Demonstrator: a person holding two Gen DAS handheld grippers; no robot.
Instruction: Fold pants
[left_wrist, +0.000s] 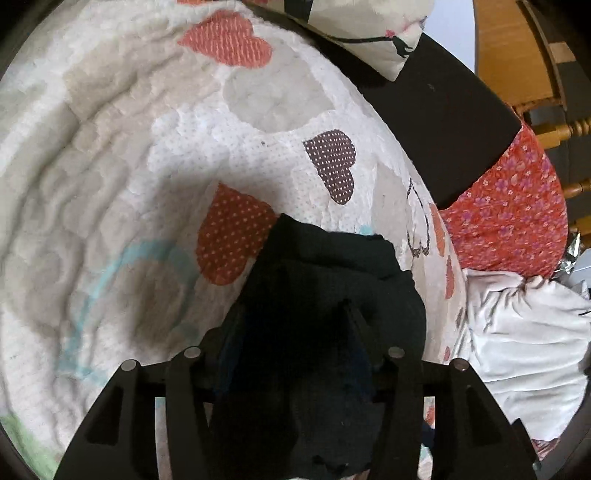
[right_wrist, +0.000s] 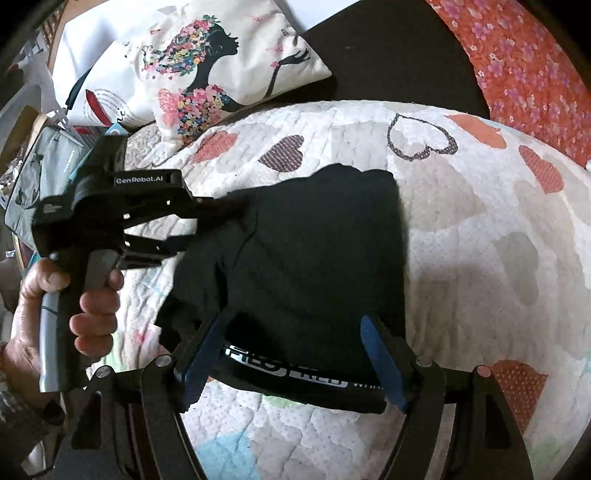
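Looking along the left hand-held gripper (left_wrist: 295, 332), the black pants (left_wrist: 325, 295) are seen bunched between its two fingers, which are closed on the cloth; dark fabric fills the gap and hides the pads. The pants hang over the quilted bedspread (left_wrist: 110, 184), which is white with printed hearts in coral and brown. At the far edge of the bed a dark headboard (left_wrist: 443, 122) is seen, with a red floral pillow (left_wrist: 509, 221) beside it and a crumpled white cloth (left_wrist: 528, 350) lower at the right.

In the right wrist view, the pants (right_wrist: 314, 258) are laid on the bedspread (right_wrist: 480, 258) as a folded dark rectangle, the waistband with white lettering (right_wrist: 288, 369) being nearest to the camera. The right hand-held gripper (right_wrist: 295, 354) is held wide open, with its blue-padded fingers (right_wrist: 380, 354) standing on either side of the waistband; whether they touch the cloth cannot be told. At the left, the left hand-held gripper (right_wrist: 221, 218) is seen from the side, gripped by the person's left hand (right_wrist: 70, 302), and its tips are closed on the left edge of the pants. A white cushion with a floral silhouette of a woman (right_wrist: 207, 66) lies near the headboard (right_wrist: 388, 62).
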